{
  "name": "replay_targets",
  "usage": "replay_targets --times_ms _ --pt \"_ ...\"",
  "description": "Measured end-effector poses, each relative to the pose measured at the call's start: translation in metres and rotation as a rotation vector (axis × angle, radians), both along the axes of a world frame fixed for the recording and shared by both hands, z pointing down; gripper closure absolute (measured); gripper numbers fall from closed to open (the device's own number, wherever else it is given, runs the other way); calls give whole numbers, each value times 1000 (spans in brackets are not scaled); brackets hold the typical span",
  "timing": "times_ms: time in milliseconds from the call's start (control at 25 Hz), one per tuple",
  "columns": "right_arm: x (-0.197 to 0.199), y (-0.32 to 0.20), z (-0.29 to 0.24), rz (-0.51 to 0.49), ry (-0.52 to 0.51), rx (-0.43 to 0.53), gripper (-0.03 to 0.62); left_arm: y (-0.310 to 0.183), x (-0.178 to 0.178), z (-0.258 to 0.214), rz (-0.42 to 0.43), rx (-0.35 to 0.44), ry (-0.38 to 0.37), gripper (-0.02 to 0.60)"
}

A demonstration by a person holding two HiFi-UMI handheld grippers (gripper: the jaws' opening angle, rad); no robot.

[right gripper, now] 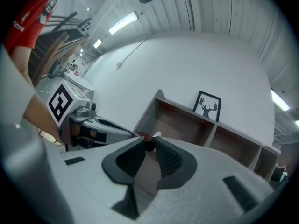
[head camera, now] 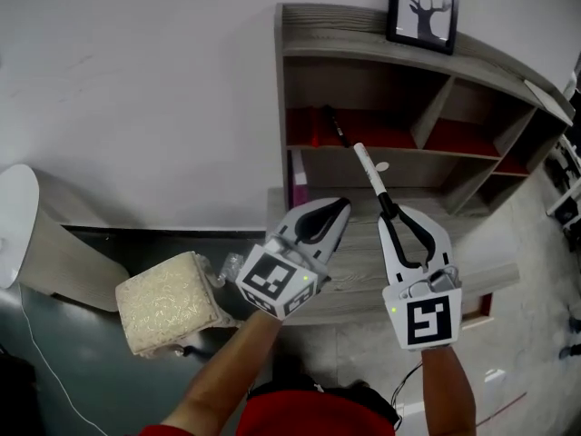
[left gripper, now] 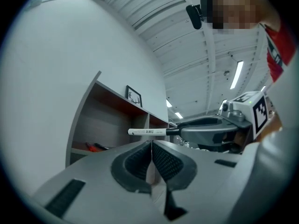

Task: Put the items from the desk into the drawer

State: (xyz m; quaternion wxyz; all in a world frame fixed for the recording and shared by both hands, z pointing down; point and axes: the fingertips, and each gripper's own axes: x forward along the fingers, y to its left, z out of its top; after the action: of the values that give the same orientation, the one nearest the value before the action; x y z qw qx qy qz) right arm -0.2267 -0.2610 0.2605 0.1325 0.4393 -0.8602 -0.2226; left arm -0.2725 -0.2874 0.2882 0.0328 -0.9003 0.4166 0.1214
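Right gripper [head camera: 390,212] — ribbed black pads clamped on one slim white marker [head camera: 366,163], black-ended, held aloft before the grey wooden shelf unit [head camera: 363,33]. Left gripper [head camera: 338,213] — jaws pressed together, empty. One pale, grainy vacuum-packed block [head camera: 168,302] lies lower left.

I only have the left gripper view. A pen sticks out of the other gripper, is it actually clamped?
Observer: Yes. In the right gripper view the right gripper is shut on the pen, gripping its black end.
Operator: What's lying near my left gripper?
Observer: The head view shows a pale wrapped block on the dark tabletop, to the left of the left gripper.
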Motion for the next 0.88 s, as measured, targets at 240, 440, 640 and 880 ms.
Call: replay_targets --times_ms 240,440,640,880 --pt "66 38 7 14 -23 -2 520 31 65 2 24 8 -4 572" --pt "140 70 15 34 9 -3 520 55 135 5 30 -2 6 572" --pt "226 102 24 72 20 -3 520 83 217 13 48 -33 6 572" --pt "332 138 45 140 14 -36 520 117 313 32 88 -29 2 572"
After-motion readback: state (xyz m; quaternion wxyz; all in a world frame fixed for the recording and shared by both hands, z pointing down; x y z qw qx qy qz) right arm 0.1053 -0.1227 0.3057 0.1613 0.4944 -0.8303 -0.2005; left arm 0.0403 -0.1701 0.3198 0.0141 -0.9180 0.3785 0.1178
